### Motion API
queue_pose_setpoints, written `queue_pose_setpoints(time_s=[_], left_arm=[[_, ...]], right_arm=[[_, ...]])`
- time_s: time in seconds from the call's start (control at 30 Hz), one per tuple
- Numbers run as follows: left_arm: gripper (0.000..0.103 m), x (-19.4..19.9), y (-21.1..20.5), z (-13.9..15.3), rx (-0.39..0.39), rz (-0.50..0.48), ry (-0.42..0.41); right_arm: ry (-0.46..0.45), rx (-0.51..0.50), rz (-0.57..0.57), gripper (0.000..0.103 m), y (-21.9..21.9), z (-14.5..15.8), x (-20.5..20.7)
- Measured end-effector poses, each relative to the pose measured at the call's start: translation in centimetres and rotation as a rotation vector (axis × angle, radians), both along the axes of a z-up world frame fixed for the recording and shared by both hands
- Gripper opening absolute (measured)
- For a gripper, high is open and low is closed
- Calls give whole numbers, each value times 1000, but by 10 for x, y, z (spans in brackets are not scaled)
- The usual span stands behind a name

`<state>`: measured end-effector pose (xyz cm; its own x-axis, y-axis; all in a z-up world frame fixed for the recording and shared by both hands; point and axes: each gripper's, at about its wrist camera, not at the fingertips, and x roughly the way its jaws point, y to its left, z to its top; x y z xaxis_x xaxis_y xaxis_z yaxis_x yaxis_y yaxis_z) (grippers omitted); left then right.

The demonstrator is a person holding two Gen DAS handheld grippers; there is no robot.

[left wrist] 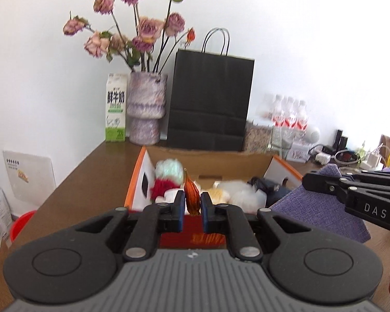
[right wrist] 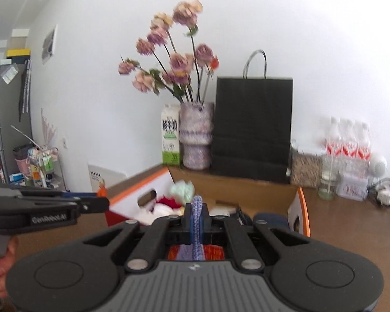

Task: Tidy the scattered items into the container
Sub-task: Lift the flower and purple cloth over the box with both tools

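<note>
The left gripper point(left wrist: 193, 199) pinches an orange cloth point(left wrist: 191, 195) just before the cardboard box point(left wrist: 215, 160). The right gripper point(right wrist: 197, 215) clamps a purple cloth point(right wrist: 196, 225), beside it.

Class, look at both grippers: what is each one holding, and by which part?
The left gripper pinches an orange cloth by its edge. The right gripper pinches a purple woven cloth by its edge.
</note>
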<state>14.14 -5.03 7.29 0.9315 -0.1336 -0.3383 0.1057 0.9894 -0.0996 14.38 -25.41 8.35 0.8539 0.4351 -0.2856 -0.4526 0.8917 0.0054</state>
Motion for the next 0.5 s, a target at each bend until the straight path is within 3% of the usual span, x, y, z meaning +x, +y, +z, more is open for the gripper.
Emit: queue_pose_setpoints(time_s=[0.27, 0.5], left_arm=[[13, 27, -5, 36, -40, -1, -88], [13, 78, -14, 39, -80, 19, -91]], right_arm=[[-108, 66, 3, 3, 11, 48, 25], [-56, 158, -25, 3, 24, 40, 96]])
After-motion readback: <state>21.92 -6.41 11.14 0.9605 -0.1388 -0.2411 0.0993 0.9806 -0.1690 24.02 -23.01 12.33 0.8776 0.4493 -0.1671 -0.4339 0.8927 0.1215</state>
